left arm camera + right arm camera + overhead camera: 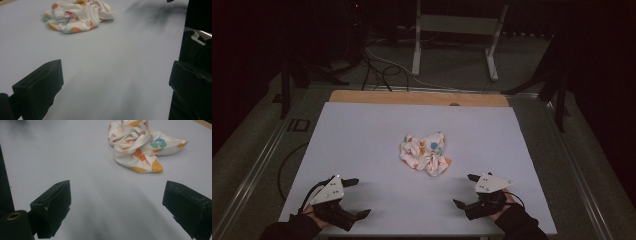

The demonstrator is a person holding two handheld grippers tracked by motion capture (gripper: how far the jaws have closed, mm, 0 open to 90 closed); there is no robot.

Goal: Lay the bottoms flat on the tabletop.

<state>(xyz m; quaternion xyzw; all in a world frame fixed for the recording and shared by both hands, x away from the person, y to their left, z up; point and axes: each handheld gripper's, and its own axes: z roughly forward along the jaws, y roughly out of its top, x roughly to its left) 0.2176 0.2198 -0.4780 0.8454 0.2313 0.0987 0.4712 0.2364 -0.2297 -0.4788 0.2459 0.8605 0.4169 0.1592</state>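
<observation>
White sheeting covers a table [362,130] in a dim room, seen from above the person's side. Nearest the viewer, two dark-sleeved hands reach in from the bottom edge, each holding a black two-jaw gripper. The left gripper [357,197] sits at the near left of the table with its jaws spread wide and nothing between them. The right gripper [466,190] sits at the near right, jaws likewise spread wide and empty. Both hang low over bare tabletop, well apart from each other.

Farther in, near the middle of the table and slightly right of centre, lies a crumpled cloth [426,151]. It is white with small orange, blue and green prints, bunched into a loose heap. Neither gripper touches it; it lies ahead of both, between their lines of reach.

Beyond the sheet, a strip of bare wood [412,97] marks the far edge. Cables [377,67] and a pale metal stand [457,35] occupy the dark floor behind.

Judging from this, work on the cloth has not begun: reaching, grasping and any spreading or folding all remain.
</observation>
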